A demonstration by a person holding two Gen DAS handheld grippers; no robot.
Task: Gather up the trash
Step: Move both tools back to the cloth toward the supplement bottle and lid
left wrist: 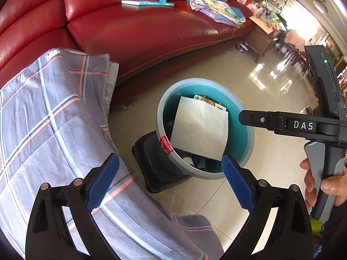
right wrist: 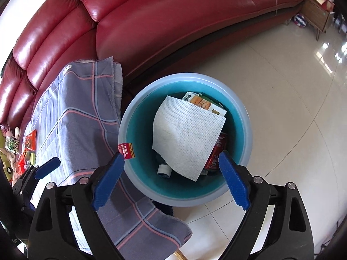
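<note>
A teal trash bin with a pale rim (left wrist: 160, 117) (right wrist: 124, 130) stands on the tiled floor by the sofa. Inside it a white paper towel (left wrist: 199, 130) (right wrist: 186, 138) lies flat over other trash: a printed carton (left wrist: 213, 104) (right wrist: 203, 103), a red can (right wrist: 218, 151) and a small white item (right wrist: 164, 170). My right gripper (right wrist: 171, 156) hangs open directly above the bin, with nothing between its blue pads. My left gripper (left wrist: 170, 160) is open too, empty, above the bin's near rim and the cloth's edge. Neither gripper touches the towel.
A grey plaid cloth (left wrist: 54, 130) (right wrist: 82, 117) covers a surface left of the bin. A red leather sofa (left wrist: 141, 32) carries a book (left wrist: 147, 3) and piled clothes (left wrist: 216, 10). A black base (left wrist: 151, 162) sits beside the bin. Snack packets and toys (right wrist: 26, 149) lie far left.
</note>
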